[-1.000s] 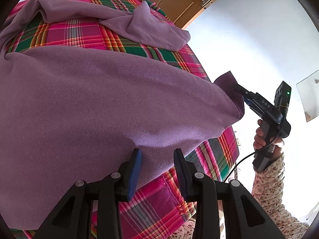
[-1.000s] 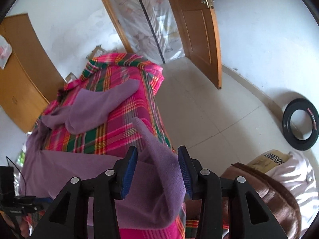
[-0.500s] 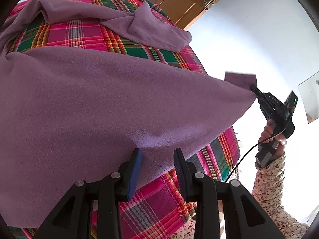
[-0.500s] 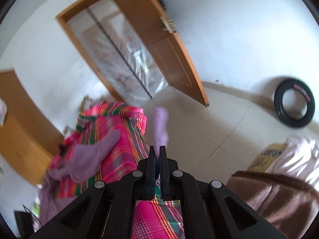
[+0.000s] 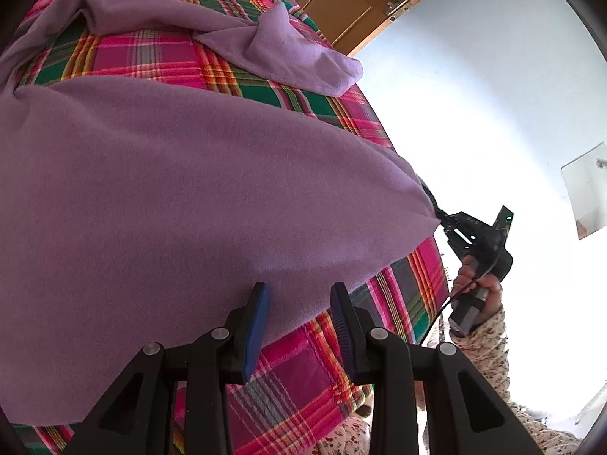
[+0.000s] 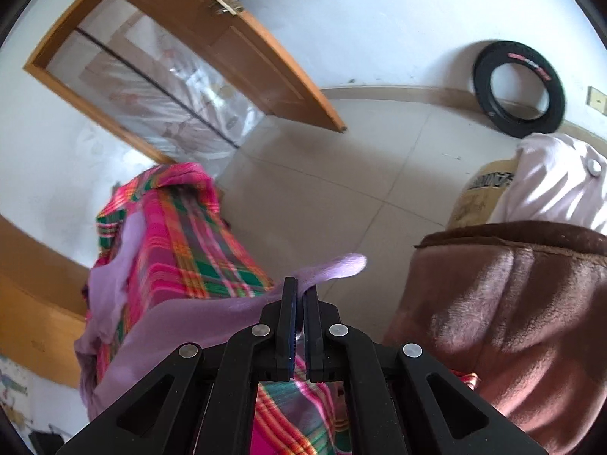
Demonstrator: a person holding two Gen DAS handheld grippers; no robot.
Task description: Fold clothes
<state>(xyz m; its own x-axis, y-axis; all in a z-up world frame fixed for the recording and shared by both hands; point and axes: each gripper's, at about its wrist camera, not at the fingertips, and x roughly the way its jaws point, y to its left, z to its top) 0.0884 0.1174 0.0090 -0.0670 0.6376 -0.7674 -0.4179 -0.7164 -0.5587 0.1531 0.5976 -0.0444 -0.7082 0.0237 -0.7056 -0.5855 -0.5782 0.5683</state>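
A purple fleece garment lies spread over a bed covered with a pink and green plaid sheet. My left gripper stands open, its blue pads on either side of the garment's near hem. My right gripper is shut on a corner of the purple garment, and the cloth is pulled taut out past the bed's edge. In the left wrist view the right gripper is held by a hand in a floral sleeve. One sleeve of the garment lies rumpled farther up the bed.
A brown blanket is heaped at the right of the right wrist view, with a pale garment and a sack behind it. A black tyre leans on the wall. A wooden door stands open across the tiled floor.
My right gripper has gone from open to shut on the garment's corner and has pulled it outward and lower, stretching the cloth flat. The left gripper has not moved.
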